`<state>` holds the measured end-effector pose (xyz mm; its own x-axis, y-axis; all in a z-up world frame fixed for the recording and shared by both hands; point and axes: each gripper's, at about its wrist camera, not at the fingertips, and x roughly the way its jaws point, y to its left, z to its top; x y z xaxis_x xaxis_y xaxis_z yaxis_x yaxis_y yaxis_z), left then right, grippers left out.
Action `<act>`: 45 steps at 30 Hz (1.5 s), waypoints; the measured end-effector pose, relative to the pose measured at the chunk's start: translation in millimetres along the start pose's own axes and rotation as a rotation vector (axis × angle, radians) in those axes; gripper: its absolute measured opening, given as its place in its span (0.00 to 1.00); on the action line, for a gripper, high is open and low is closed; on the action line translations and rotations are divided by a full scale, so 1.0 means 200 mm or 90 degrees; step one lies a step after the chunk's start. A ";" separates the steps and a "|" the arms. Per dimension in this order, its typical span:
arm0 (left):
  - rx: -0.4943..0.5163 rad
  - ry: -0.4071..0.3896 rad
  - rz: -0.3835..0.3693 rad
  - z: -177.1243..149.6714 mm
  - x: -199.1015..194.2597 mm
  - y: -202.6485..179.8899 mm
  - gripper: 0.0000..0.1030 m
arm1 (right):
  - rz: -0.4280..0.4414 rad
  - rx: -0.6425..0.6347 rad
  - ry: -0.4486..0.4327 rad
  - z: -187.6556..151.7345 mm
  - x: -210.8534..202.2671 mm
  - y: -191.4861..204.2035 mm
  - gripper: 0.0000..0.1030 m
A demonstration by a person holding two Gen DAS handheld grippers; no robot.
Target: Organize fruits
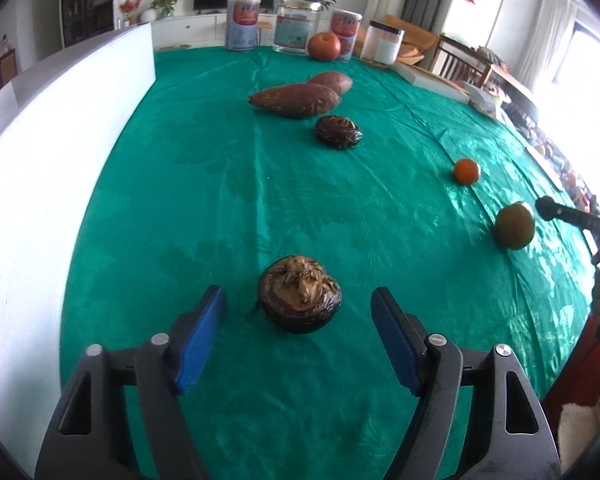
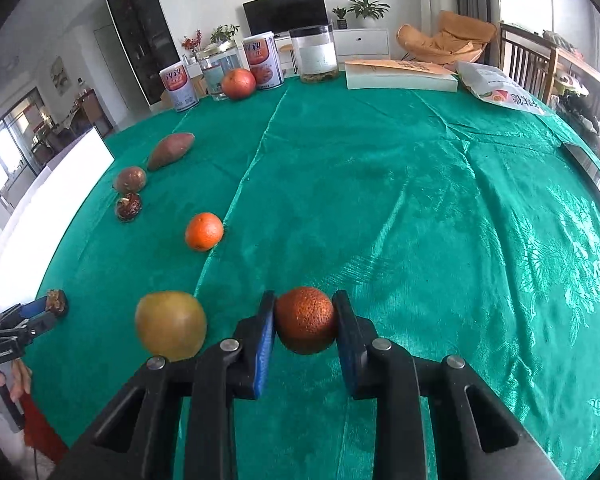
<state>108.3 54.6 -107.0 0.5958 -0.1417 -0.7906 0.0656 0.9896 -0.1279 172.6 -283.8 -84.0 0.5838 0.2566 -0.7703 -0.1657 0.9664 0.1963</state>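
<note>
My right gripper [image 2: 305,320] is shut on a dark orange rough-skinned fruit [image 2: 306,320], just right of a yellow-green fruit [image 2: 171,325]. My left gripper [image 1: 298,316] is open around a wrinkled dark brown fruit [image 1: 300,298] on the green cloth; the jaws stand apart from it. That fruit and gripper also show in the right wrist view [image 2: 56,302]. A second wrinkled brown fruit [image 1: 338,132], two sweet potatoes [image 1: 296,99], a small orange [image 1: 467,171] and the yellow-green fruit [image 1: 515,225] lie further off.
A red apple [image 1: 324,46], two tins [image 1: 242,24] and glass jars [image 1: 298,26] stand at the table's far edge. A white board [image 1: 60,128] lines the left side. A book [image 2: 400,76] and a bag [image 2: 500,88] lie at the far right.
</note>
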 end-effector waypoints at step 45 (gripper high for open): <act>-0.206 -0.152 0.093 0.09 -0.71 0.40 0.93 | 0.163 -0.237 -0.070 0.08 -0.14 1.27 0.77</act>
<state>42.6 153.6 5.7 0.7516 0.0463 -0.6580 -0.2652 0.9346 -0.2371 126.4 -44.6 -3.1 0.5649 0.5055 -0.6522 -0.5780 0.8065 0.1244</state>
